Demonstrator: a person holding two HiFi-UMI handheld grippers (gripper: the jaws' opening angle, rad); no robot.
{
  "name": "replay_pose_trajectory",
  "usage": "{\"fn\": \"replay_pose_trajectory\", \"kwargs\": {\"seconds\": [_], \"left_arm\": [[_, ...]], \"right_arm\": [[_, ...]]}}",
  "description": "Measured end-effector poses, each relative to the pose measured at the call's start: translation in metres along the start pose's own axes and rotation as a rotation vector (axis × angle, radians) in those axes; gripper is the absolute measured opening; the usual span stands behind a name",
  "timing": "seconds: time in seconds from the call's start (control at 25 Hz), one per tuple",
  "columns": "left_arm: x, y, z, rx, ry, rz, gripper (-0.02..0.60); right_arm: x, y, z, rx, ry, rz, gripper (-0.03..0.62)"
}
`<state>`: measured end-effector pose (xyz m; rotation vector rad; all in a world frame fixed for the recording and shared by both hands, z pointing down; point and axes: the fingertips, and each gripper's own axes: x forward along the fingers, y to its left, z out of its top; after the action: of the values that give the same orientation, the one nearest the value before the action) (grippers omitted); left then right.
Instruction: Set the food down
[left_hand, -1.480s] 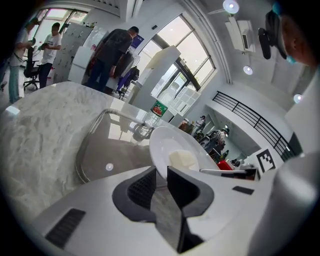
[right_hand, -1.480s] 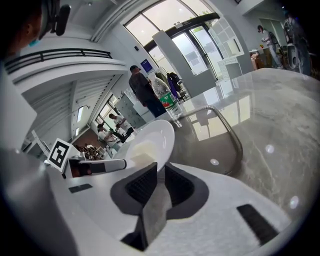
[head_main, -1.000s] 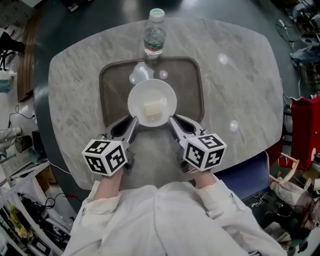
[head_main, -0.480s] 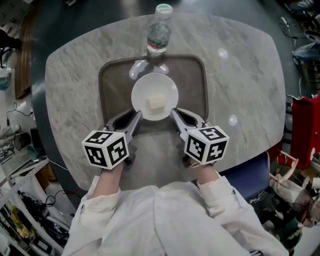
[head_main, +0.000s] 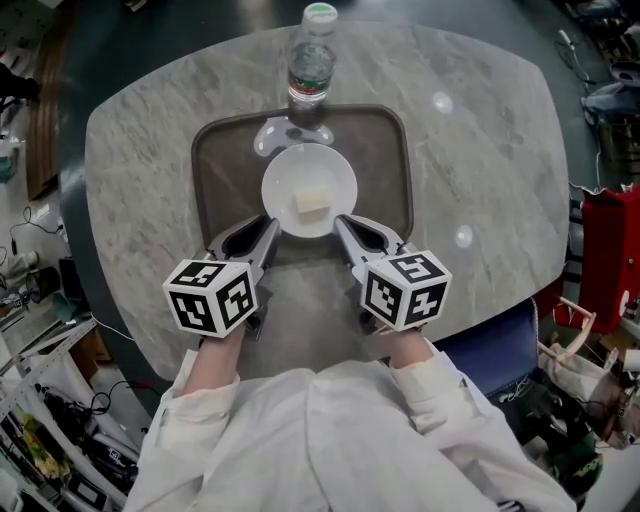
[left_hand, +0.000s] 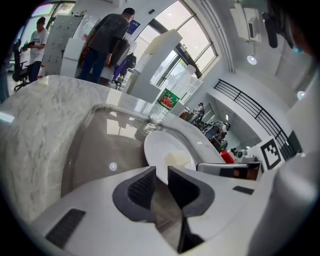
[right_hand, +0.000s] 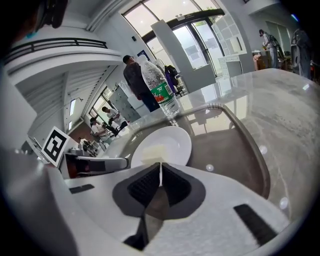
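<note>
A white plate (head_main: 309, 180) with a pale block of food (head_main: 312, 204) rests in the middle of a brown tray (head_main: 225, 170). My left gripper (head_main: 268, 230) is at the plate's near-left rim and my right gripper (head_main: 340, 222) at its near-right rim. In the left gripper view the jaws of the left gripper (left_hand: 161, 177) stand a little apart, with the rim of the plate (left_hand: 170, 150) showing in the gap. In the right gripper view the right gripper (right_hand: 160, 182) is pinched on the thin rim of the plate (right_hand: 170, 142).
A clear water bottle (head_main: 310, 70) with a green label stands at the tray's far edge, just behind the plate. The tray lies on a marble table (head_main: 480, 150) with rounded corners. A red box (head_main: 610, 260) and clutter lie on the floor to the right.
Both grippers carried the plate away from me toward the tray's middle; over the last half second it has hardly moved.
</note>
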<state>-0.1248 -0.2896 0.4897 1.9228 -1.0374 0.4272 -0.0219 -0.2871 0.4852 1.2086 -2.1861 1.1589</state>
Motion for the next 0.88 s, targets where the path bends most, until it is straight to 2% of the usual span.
{"fn": "replay_pose_trajectory", "kwargs": {"seconds": [0.52,0.88], "left_arm": [[-0.007,-0.009,-0.003,0.013,-0.010,-0.010,0.075],[-0.029,-0.040,-0.009,0.038,-0.085,-0.029,0.071]], "right_arm": [[-0.014,0.002,0.001,-0.002,-0.029,0.002,0.012],[-0.046,0.013,-0.001,-0.020,-0.089,0.047,0.011]]}}
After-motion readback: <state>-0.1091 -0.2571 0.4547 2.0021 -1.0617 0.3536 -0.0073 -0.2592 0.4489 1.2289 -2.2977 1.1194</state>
